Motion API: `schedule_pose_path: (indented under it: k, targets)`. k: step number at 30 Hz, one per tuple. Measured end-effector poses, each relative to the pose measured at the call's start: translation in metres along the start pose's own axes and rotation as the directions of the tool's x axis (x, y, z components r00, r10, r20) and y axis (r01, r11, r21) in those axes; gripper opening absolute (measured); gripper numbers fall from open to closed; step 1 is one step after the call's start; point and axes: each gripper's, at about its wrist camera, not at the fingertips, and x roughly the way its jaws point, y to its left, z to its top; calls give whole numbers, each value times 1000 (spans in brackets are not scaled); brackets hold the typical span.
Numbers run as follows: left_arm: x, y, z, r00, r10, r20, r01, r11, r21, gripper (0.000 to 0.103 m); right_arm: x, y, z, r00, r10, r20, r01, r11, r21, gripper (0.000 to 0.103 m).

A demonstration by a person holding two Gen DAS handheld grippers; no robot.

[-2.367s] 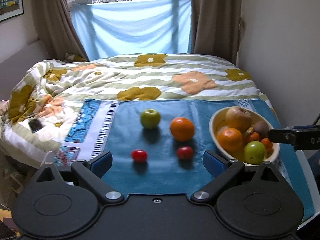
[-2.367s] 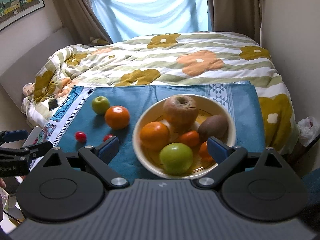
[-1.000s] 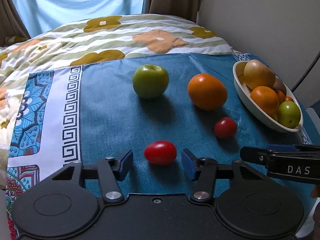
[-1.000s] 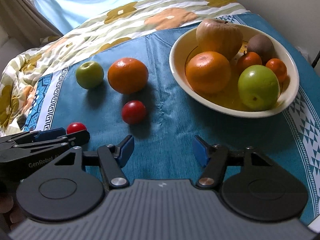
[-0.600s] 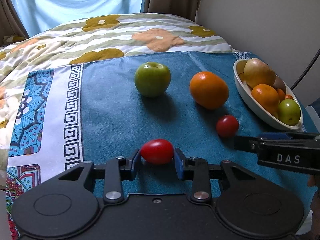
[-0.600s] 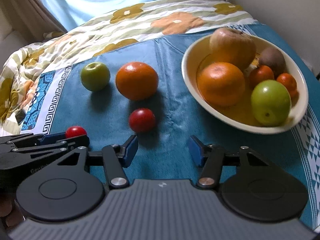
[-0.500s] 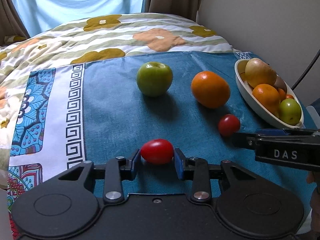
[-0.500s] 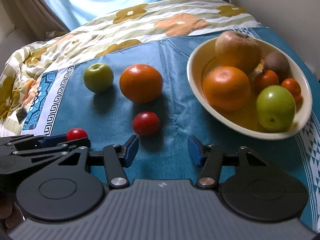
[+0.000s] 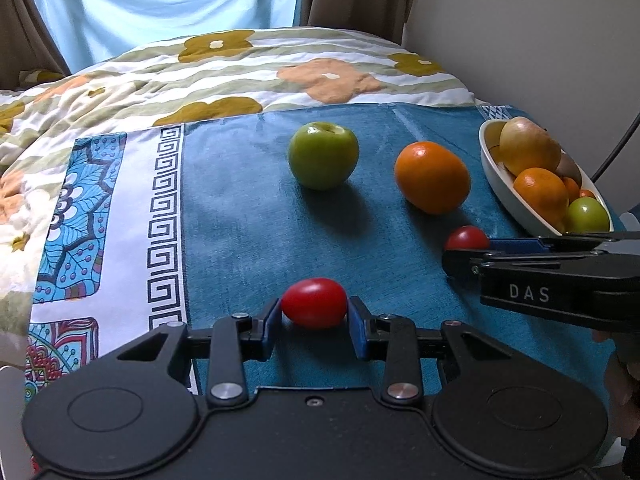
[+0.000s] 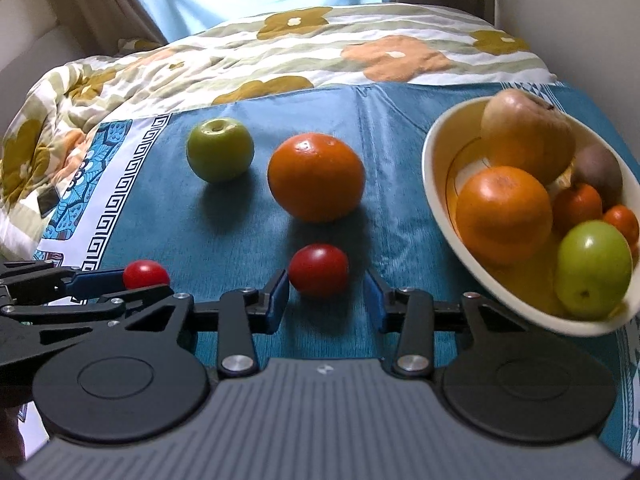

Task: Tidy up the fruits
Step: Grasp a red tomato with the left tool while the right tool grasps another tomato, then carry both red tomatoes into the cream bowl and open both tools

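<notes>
My left gripper (image 9: 314, 314) is shut on a small red tomato (image 9: 314, 302) low over the blue cloth; its blue pads press both sides. From the right wrist view that same tomato (image 10: 146, 274) shows in the left gripper's tips. A second red tomato (image 10: 319, 270) lies on the cloth between the fingers of my right gripper (image 10: 326, 296), whose jaws are closing, with a gap still showing at the right pad. A green apple (image 10: 220, 149) and an orange (image 10: 316, 176) lie further back. The cream bowl (image 10: 434, 184) at the right holds several fruits.
The blue cloth (image 9: 248, 216) covers the near end of a bed with a floral duvet (image 9: 248, 64). A white patterned border (image 9: 132, 216) runs along the cloth's left side. A wall rises close behind the bowl (image 9: 500, 184), and curtains hang at the back.
My left jaws have closed onto the first tomato and stayed put. My right gripper has slid left and forward to the second tomato, rolling slightly, and its jaws have narrowed around it.
</notes>
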Motion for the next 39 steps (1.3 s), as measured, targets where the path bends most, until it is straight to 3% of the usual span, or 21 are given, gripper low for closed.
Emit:
schedule_pose_path:
  k: [4,5,20,31,39]
  targets:
    - [-3,0,-1,1000,13,-1,-13,1000,-10,39,1,1,1,1000,5,2,-5,1000,-19,55]
    - [-4,1,-2,1000,18,1,-18,1000,-13,39,1,1,1,1000,12,3,-12,1000,-24,48]
    - [-42,-24,1,995,84,55,-81,995,-60,39,-44,-15,3,997,58,47,-56,997,-45,48]
    - [-68,-85,17,991,74,113,-69,996,-52,39,-95,-72,3,995,50,81,-47,998,-38,48]
    - [-62,-137,36,989,53,136,-51,998,-24,39,-116,-127,8,995,33,96,-31,999,-29,48]
